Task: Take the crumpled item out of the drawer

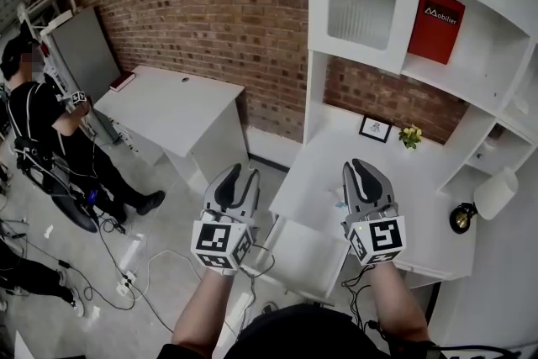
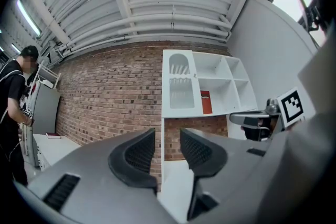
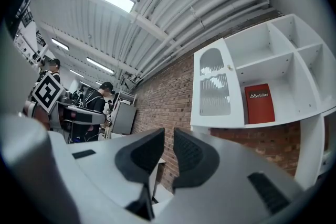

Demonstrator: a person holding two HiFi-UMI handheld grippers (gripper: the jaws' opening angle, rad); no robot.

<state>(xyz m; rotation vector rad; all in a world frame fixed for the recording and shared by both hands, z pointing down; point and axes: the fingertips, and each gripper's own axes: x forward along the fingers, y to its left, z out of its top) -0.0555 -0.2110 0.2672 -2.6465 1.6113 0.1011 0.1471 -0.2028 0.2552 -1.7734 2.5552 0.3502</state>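
Observation:
Both grippers are held up side by side in front of a white desk (image 1: 315, 172) with a shelf unit on it. My left gripper (image 1: 238, 173) hangs over the floor left of the desk, its jaws a little apart and empty (image 2: 168, 136). My right gripper (image 1: 362, 166) is above the desk's front part, its jaws a narrow gap apart with nothing between them (image 3: 168, 136). A white drawer box (image 1: 301, 252) sticks out below the desk's front edge. A small pale bluish thing (image 1: 340, 201) lies by the right gripper; I cannot tell whether it is the crumpled item.
On the desk stand a small picture frame (image 1: 375, 129), yellow flowers (image 1: 410, 135), a white jug (image 1: 496, 192) and a black round object (image 1: 461, 218). A red box (image 1: 436, 25) sits in the shelves. Another white desk (image 1: 176, 109), a person (image 1: 42, 122) and floor cables (image 1: 126, 265) are at left.

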